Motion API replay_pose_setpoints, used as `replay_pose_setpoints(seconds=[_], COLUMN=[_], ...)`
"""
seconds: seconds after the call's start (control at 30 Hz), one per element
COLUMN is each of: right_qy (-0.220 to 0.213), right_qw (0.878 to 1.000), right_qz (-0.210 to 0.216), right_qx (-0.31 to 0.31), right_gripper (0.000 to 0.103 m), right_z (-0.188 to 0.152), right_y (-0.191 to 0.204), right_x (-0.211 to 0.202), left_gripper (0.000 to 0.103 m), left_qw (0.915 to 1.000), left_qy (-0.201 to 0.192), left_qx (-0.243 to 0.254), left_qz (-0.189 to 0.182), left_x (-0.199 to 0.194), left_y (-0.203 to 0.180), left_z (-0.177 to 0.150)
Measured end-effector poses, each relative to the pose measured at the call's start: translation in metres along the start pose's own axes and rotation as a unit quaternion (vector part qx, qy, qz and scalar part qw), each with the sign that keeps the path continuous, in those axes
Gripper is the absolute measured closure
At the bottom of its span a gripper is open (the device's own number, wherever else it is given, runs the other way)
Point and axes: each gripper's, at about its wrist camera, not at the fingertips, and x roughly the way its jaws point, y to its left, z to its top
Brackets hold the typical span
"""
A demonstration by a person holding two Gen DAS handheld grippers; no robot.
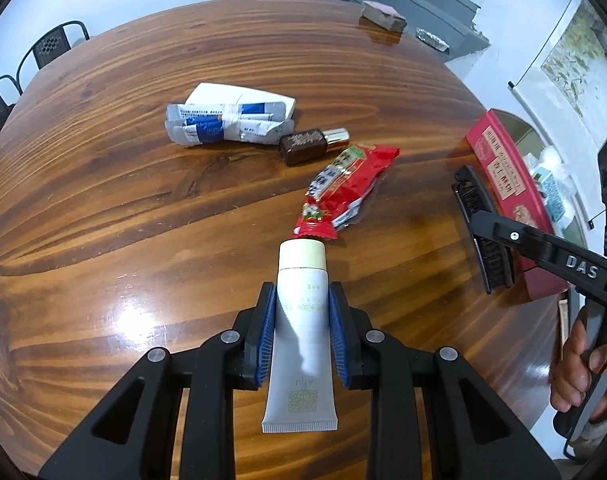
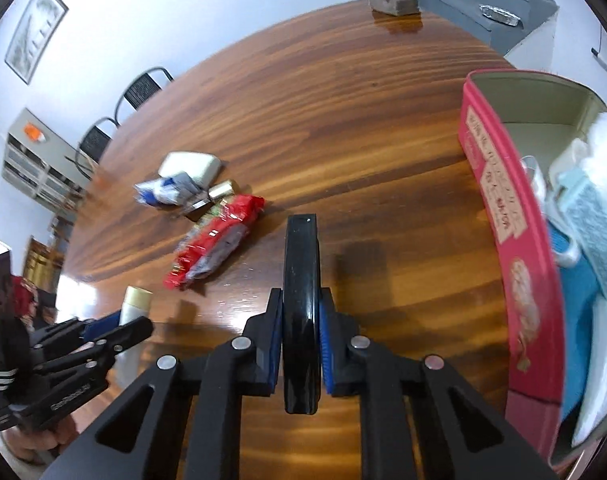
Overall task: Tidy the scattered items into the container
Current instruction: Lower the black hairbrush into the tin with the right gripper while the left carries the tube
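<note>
My left gripper [image 1: 302, 300] is shut on a white cream tube [image 1: 302, 320] with a pale cap, held above the wooden table [image 1: 143, 200]. My right gripper [image 2: 301, 304] is shut on a black hair clip [image 2: 301, 300], seen from the left wrist view as a toothed clip [image 1: 483, 236] beside the red box [image 1: 503, 172]. The red box [image 2: 503, 216] stands open at the right in the right wrist view, with blue and white items inside. On the table lie a red snack packet [image 1: 343, 188], a brown bottle [image 1: 307, 146] and blue-white sachets [image 1: 227, 124].
A white pad [image 1: 239, 94] lies under the sachets. A small brown block [image 1: 383, 16] sits at the table's far edge. Black chairs [image 1: 51, 46] stand beyond the table at the left. Grey steps [image 1: 435, 4] rise behind it.
</note>
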Motion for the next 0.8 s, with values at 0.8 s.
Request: replay_pose_setpoints(seconds=[0.8], right_qy=[-0.111], right_qw=[0.988], right_qz=[-0.080], right_qx=[0.066], right_gripper=[0.085], right_z=[-0.004], right_y=[-0.137], right_x=[-0.139], left_gripper=[0.075], left_qw=[0.9975], left_qy=[-0.041], left_qx=[0.043], left_qz=[-0.039], left_x=[-0.030], left_y=[-0.122], left_z=[0.012])
